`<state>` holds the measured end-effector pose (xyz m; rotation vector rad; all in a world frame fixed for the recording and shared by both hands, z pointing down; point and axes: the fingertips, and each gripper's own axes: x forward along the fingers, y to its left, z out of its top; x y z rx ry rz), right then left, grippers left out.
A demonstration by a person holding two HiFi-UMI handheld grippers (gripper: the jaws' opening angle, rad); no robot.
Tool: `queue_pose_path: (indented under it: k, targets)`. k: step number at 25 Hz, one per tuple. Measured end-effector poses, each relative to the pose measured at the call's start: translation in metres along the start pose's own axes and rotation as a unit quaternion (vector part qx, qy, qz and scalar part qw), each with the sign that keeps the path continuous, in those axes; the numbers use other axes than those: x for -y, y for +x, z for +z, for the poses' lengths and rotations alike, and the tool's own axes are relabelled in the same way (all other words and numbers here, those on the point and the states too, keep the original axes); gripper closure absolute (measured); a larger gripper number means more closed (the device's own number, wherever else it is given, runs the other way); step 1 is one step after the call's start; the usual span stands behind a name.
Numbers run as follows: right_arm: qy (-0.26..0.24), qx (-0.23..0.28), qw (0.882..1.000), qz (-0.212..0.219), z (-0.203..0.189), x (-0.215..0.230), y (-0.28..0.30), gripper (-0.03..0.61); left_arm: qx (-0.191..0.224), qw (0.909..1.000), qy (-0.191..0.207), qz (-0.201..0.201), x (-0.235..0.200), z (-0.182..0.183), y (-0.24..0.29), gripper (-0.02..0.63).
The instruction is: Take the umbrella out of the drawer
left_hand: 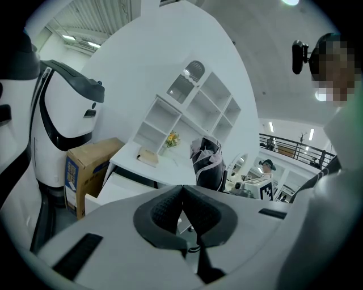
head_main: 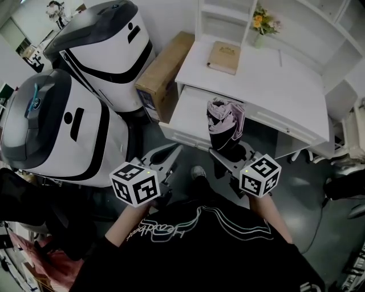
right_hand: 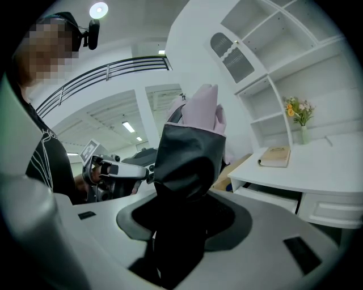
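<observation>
A folded umbrella (head_main: 224, 126), black with pale pink folds, stands upright in front of the white desk (head_main: 268, 80). My right gripper (head_main: 226, 155) is shut on its lower part. In the right gripper view the umbrella (right_hand: 190, 153) fills the space between the jaws and rises above them. The desk's drawer (head_main: 185, 117) stands pulled out, to the left of the umbrella. My left gripper (head_main: 170, 151) hangs to the left, below the drawer front, shut with nothing in it. In the left gripper view its pads (left_hand: 170, 207) meet at the tip, and the umbrella (left_hand: 209, 164) shows beyond them.
Two large white and black machines (head_main: 108, 51) (head_main: 51, 125) stand at the left. A cardboard box (head_main: 165, 71) leans between them and the desk. On the desk lie a tan book (head_main: 223, 57) and a vase of flowers (head_main: 261, 25) under white shelves (head_main: 228, 17).
</observation>
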<state>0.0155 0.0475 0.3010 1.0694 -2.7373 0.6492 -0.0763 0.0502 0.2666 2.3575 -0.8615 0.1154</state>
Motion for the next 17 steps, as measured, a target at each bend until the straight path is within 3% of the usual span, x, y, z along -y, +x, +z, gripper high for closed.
queue_pose_path:
  k: [17]
  targets:
    - [-0.015,-0.010,1.000,0.001,0.0042,-0.0016,0.0028,0.369,0.003,1.0000,-0.003,-0.003,-0.0037,0.0052,0.0081,0.594]
